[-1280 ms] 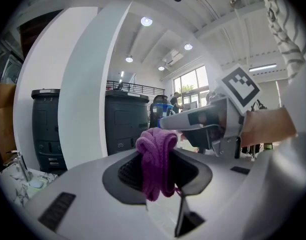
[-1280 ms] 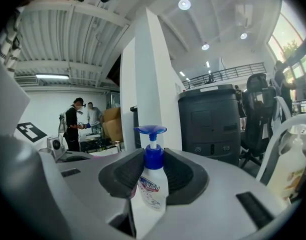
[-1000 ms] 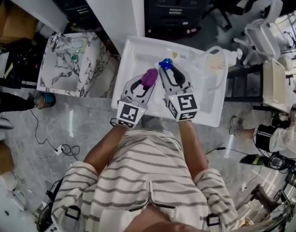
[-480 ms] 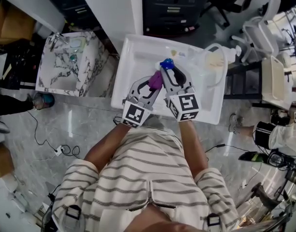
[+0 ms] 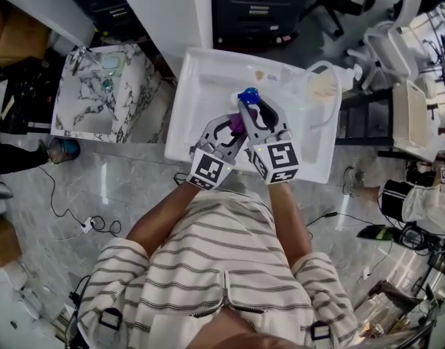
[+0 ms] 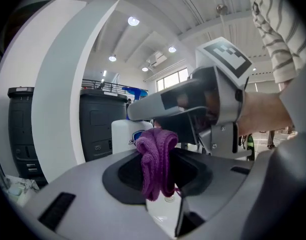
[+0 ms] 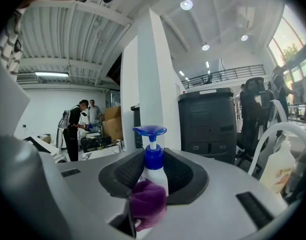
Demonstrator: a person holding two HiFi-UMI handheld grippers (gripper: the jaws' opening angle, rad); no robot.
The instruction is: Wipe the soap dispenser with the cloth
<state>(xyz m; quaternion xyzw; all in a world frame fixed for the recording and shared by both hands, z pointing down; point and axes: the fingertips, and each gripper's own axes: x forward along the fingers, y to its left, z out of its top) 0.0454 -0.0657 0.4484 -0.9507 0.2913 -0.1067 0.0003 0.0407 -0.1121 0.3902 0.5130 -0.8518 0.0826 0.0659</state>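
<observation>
A white soap dispenser (image 7: 154, 170) with a blue pump head (image 5: 249, 95) stands upright between the jaws of my right gripper (image 5: 253, 109), which is shut on its body over the white tray (image 5: 197, 93). My left gripper (image 5: 233, 128) is shut on a bunched purple cloth (image 6: 156, 162) that hangs from its jaws. The cloth (image 5: 238, 124) is pressed against the left side of the dispenser's white body (image 6: 124, 134), low down, and shows as a purple lump (image 7: 147, 203) in the right gripper view. The two grippers stand side by side, nearly touching.
A second, clear bottle (image 5: 326, 89) with a white looped handle lies at the tray's right end. A marbled basin (image 5: 99, 97) stands left of the tray, and a white pillar (image 5: 168, 9) rises behind it. Cables lie on the grey floor (image 5: 77, 217).
My left gripper has swung right with the purple cloth, closing the gap until the cloth meets the dispenser's side. The right gripper and the dispenser have stayed where they were.
</observation>
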